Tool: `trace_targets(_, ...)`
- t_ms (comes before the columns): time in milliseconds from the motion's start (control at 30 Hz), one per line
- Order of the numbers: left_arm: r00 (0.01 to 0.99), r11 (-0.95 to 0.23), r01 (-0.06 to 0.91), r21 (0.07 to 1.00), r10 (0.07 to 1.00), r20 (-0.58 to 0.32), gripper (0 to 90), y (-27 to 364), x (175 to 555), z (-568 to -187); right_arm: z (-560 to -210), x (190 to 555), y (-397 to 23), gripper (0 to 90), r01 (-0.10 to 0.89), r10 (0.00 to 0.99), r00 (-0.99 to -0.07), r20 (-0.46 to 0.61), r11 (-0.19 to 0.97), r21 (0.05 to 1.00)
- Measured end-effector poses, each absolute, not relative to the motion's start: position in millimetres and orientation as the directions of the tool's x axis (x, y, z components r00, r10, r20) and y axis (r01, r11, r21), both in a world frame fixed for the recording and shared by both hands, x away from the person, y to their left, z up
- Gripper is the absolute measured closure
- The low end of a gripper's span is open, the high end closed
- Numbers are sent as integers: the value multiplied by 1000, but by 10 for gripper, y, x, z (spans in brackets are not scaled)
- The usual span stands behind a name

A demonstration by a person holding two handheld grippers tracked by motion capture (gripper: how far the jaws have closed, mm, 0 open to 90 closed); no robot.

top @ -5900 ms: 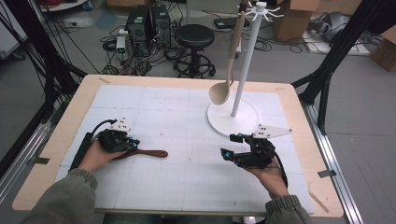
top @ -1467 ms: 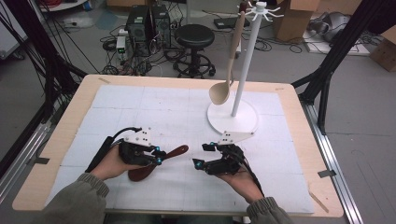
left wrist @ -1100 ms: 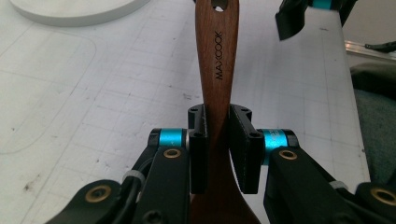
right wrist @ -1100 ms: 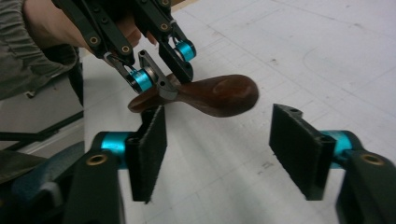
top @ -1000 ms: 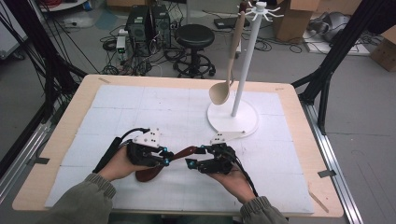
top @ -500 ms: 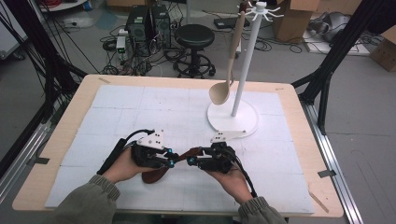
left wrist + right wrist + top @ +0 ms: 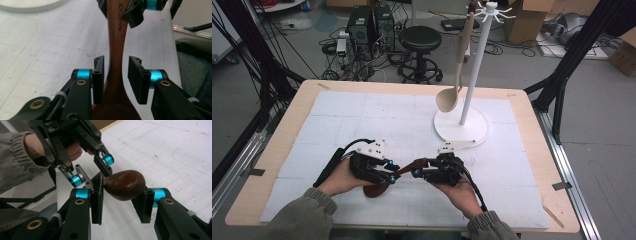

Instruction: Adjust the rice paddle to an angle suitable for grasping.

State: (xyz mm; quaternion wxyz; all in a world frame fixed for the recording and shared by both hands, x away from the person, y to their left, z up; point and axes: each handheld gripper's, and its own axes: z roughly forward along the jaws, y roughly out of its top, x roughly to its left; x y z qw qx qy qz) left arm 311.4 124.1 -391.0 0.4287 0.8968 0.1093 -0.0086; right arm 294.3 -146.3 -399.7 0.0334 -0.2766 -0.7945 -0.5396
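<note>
**Item: dark wooden spoon** (image 7: 404, 170). Lower centre of the high view, lifted just off the desk (image 7: 532, 130) and bridging the two tools. The bowl points lower left and the handle runs right.

**Left hand-held gripper** (image 7: 391, 171). Its jaws have just been opening and now stand apart around the narrow neck of the spoon. The left gripper view shows a clear gap at one pad. Judged reason: it is letting go while staying under the spoon as a guard.

**Right hand-held gripper** (image 7: 417, 169). Its jaws have just been closing. In the right gripper view both pads press on the rounded handle end, so it is gripping the spoon. Judged reason: holding the far end leaves the rest of the spoon free for hanging.

**White stand** (image 7: 472, 70). Upper right of centre, well apart from both hands, with hooks at the top.

**Pale spoon** (image 7: 452, 95). Hangs bowl-down from the stand, just beside the pole.

**Step in hand, judged:** hand-over from left to right, nearly complete.
</note>
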Motion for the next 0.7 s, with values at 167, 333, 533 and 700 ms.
trace_targets(167,974,-619,224,753,173,-148,637,1251,3148,-3947,-3985,2935,-1460,650,471,392,-849,354,259,843)
trace_targets(333,976,-608,212,765,164,-141,707,1240,3140,-3938,-3947,2925,-1447,666,458,372,-860,349,260,850)
trace_targets(533,978,-582,192,790,175,-109,721,1249,3113,-3891,-3874,2915,-1414,669,440,372,-864,339,230,868)
trace_targets(700,977,-568,190,801,186,-100,728,1248,3098,-3863,-3814,2923,-1372,635,431,384,-863,328,222,875)
